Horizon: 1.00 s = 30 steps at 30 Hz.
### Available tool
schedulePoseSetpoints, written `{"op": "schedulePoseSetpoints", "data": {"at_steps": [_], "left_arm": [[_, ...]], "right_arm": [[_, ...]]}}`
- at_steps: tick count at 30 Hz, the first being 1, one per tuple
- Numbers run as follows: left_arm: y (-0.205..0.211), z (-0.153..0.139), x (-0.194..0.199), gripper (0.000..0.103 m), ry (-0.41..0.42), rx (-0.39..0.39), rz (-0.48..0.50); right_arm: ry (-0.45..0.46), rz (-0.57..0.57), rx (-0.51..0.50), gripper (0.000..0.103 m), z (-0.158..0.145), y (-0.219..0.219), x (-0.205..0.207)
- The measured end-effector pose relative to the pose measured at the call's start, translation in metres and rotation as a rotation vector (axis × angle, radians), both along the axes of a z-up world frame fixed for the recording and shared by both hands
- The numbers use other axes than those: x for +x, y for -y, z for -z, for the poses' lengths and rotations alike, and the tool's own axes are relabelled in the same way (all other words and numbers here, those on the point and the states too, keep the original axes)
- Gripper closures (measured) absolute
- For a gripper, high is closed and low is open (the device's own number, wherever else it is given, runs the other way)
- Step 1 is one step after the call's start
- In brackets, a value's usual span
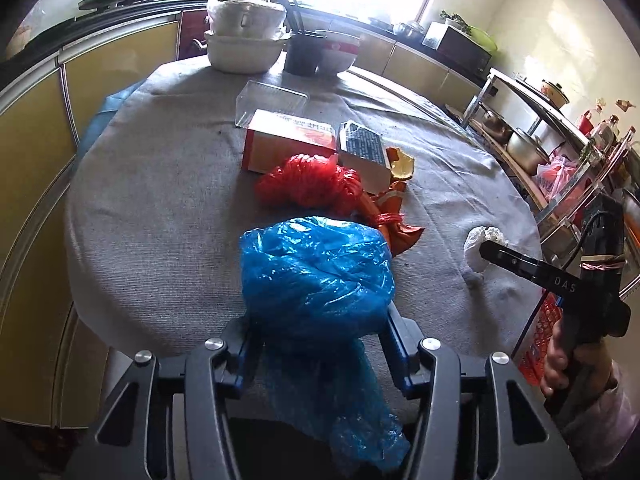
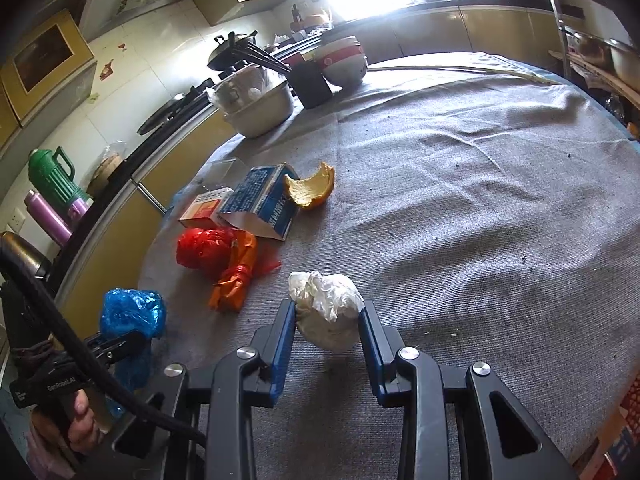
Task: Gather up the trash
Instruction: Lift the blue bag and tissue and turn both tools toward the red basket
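Kitchen cabinets and a bright window ring a round table under grey cloth, and I work over its near edge. At my far left the left gripper is clamped on a blue bag — both pads press into its sides and its tail hangs down between the arms. From that bag, at twelve o'clock, lies a red bag touching an orange wrapper, and beyond them an orange box just beside a blue carton. An orange peel sits at the carton's three o'clock, touching its corner. Farther back stand stacked bowls and a dark cup with chopsticks. To the right, the right gripper is closed on a white wad of crumpled paper or plastic — I cannot tell which — pinched between its blue pads, low over the cloth. A hand grips that tool's handle.
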<state>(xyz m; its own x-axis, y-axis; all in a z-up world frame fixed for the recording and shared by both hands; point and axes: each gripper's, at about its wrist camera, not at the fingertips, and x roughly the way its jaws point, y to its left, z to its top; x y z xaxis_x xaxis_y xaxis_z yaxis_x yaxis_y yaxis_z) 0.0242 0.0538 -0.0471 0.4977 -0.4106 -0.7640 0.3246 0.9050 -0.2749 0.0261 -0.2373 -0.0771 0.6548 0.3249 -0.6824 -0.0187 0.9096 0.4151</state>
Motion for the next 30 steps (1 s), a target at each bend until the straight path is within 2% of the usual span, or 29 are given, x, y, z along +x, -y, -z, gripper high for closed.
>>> {"op": "schedulePoseSetpoints", "data": {"at_steps": [17, 30], "left_arm": [[0.016, -0.015, -0.019, 0.048, 0.031, -0.004, 0.031], [0.048, -0.03, -0.043, 0.048, 0.064, 0.0, 0.087]], "right_arm": [[0.042, 0.001, 0.005, 0.069, -0.013, 0.001, -0.025], [0.077, 0.041, 0.014, 0.069, -0.021, 0.02, -0.055]]}}
